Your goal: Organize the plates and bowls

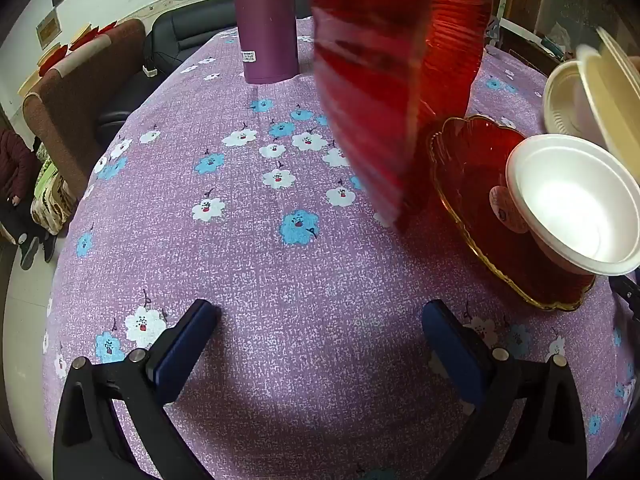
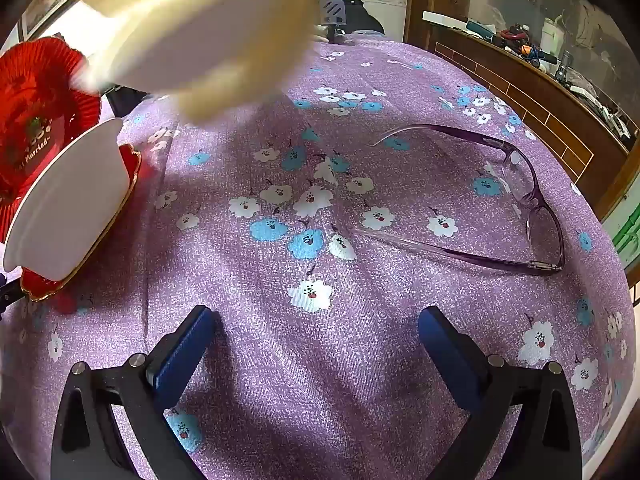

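A purple flowered cloth covers the bench (image 1: 240, 240), with a brown chair (image 1: 80, 92) and black sofa (image 1: 188, 32) beyond it at ten to eleven o'clock in the left wrist view.

The left hand-held gripper (image 1: 320, 320) hangs over bare cloth, jaws spread wide with nothing between them. At two o'clock from it a red glass plate with a gold rim (image 1: 472, 184) lies on the cloth, and a white foam bowl (image 1: 576, 204) sits tilted on it. Above, at twelve to one o'clock, a blurred red ribbed plate (image 1: 400, 72) is in the air. A purple flask (image 1: 266, 20) stands at twelve o'clock. More white bowls (image 1: 568, 96) show at the right edge.

The right hand-held gripper (image 2: 318, 322) is likewise wide open and empty over the cloth. Purple-framed glasses (image 2: 520, 200) lie at two o'clock. At ten o'clock is the same foam bowl (image 2: 68, 208) on the gold-rimmed plate (image 2: 128, 160), with a red ruffled plate (image 2: 40, 92) behind. A blurred cream bowl (image 2: 208, 32) is in the air at eleven o'clock.
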